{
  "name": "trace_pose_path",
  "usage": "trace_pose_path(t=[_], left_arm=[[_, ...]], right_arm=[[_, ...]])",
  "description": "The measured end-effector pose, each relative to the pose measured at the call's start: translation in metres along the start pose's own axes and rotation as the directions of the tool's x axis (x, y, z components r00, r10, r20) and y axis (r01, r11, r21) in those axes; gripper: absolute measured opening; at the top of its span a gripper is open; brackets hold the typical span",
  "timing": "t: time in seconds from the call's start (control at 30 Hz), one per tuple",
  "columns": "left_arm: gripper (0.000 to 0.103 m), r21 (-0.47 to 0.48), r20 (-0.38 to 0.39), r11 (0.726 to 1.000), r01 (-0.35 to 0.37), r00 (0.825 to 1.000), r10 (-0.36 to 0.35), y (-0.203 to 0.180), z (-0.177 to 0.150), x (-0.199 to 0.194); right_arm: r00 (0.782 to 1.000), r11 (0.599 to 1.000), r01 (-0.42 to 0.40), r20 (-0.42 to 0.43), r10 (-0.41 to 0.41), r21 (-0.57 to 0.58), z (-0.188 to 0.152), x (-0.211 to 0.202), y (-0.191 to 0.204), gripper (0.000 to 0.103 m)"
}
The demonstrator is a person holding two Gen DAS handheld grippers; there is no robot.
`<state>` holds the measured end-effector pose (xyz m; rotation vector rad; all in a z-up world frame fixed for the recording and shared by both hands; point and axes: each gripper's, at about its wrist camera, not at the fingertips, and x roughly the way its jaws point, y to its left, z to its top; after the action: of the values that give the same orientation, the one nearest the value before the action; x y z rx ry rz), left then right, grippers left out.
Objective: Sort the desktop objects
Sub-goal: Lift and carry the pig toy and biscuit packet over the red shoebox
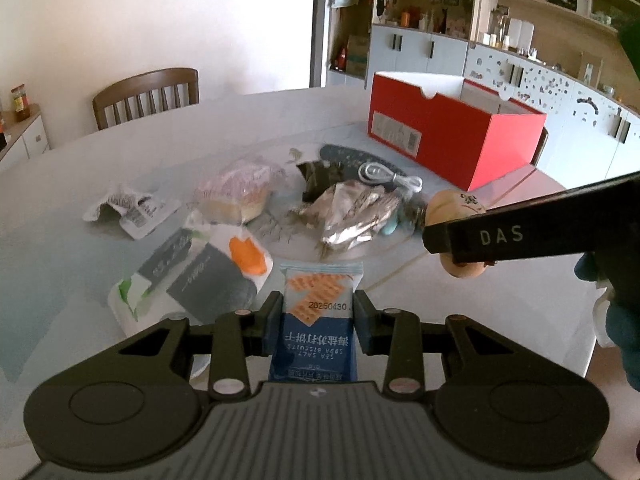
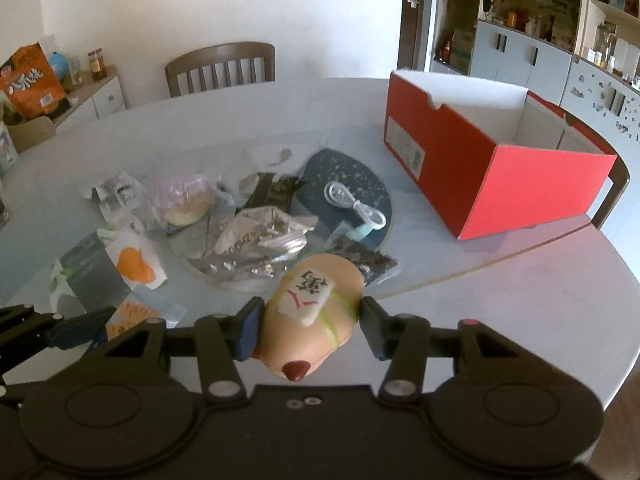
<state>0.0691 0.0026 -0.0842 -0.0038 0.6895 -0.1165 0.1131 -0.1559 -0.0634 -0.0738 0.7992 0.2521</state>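
Left gripper (image 1: 318,316), lower centre of left view: jaws pinching a biscuit packet (image 1: 318,312), blue and white, upright between the pads, printed date showing. Packet top reaches toward frame centre.

Right gripper (image 2: 312,322), lower centre of right view: jaws clamped on a peach-coloured toy (image 2: 312,316), squashy-looking, white tile with a red and black character on top, dark red tip pointing toward the camera. Both pads touching its sides. Same toy at right edge of left view, behind a black finger marked "DAS".

Bench (image 2: 500,312): round, pale, glossy. Clutter in mid-frame of both views: foil wrapper (image 2: 264,240), crumpled, centre; bun (image 2: 182,204) in clear wrap to its left; white torn wrapper (image 2: 114,196) further left; grey and white pack (image 2: 92,268) with an orange patch, lower left; dark fan (image 2: 344,188) right of centre with a coiled white cable (image 2: 352,202) lying on it. Small dark sachet (image 2: 368,260) just beyond the toy.

Red box (image 2: 480,164), upper right, open, white inside, label on near end, standing well apart from the clutter.

Chair (image 2: 220,66) at far rim of bench, upper left of centre. Shelves (image 2: 532,12) and cabinets, upper right.
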Motion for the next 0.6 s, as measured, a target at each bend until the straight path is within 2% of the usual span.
trace_pose_path(t=[0.23, 0.27, 0.6], left_arm=[[0.036, -0.008, 0.025, 1.0, -0.013, 1.0, 0.014, -0.01, 0.02, -0.006], [0.036, -0.214, 0.015, 0.946, -0.242, 0.968, 0.251, -0.013, 0.023, -0.006], [0.036, -0.227, 0.029, 0.941, -0.253, 0.964, 0.266, -0.027, 0.075, 0.0]], right_arm=[[0.999, 0.999, -0.038, 0.034, 0.037, 0.013, 0.008, -0.017, -0.015, 0.051], [0.999, 0.999, -0.042, 0.036, 0.042, 0.016, 0.009, -0.018, -0.017, 0.051], [0.994, 0.995, -0.099, 0.053, 0.099, -0.001, 0.03, -0.033, -0.055, 0.051]])
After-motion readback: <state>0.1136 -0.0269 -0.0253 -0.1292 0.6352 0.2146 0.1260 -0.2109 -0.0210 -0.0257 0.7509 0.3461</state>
